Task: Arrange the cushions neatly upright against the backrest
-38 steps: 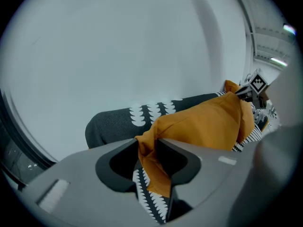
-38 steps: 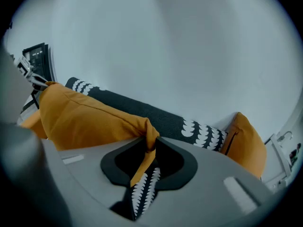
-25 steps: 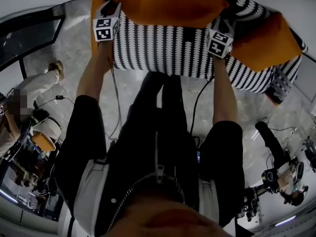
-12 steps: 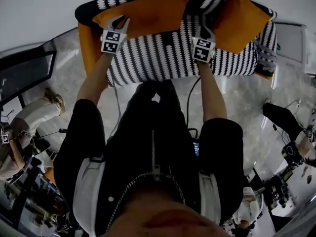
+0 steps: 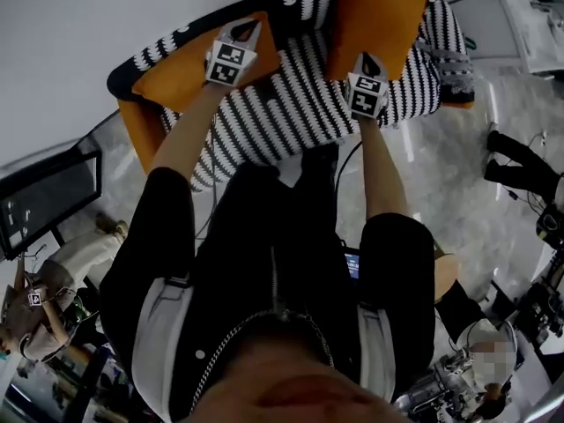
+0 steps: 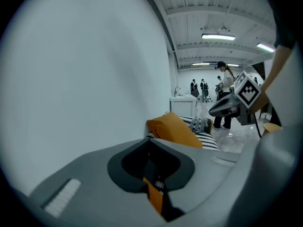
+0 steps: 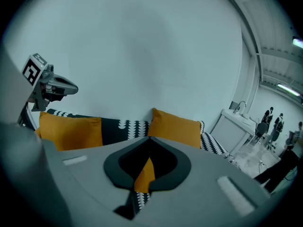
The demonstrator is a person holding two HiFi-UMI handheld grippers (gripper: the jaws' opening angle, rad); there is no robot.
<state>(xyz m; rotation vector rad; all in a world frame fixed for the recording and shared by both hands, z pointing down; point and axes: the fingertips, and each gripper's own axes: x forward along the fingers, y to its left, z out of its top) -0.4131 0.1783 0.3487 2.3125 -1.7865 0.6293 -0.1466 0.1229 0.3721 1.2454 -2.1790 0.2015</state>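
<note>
The left cushion (image 5: 172,77) and right cushion (image 5: 377,16) sit well apart on the sofa (image 5: 291,113), against its backrest (image 5: 300,3). The wall (image 5: 88,7) stands behind.

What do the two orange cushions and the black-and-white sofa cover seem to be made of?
Left orange cushion and right orange cushion: soft matte fabric, likely woven; plump, rounded edges, no shine. Sofa cover: matte textile with black-and-white pattern; printed or knitted, I cannot tell.

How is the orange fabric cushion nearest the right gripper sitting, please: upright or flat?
Upright: the orange fabric cushion stands on edge against the black-and-white patterned backrest.
</note>
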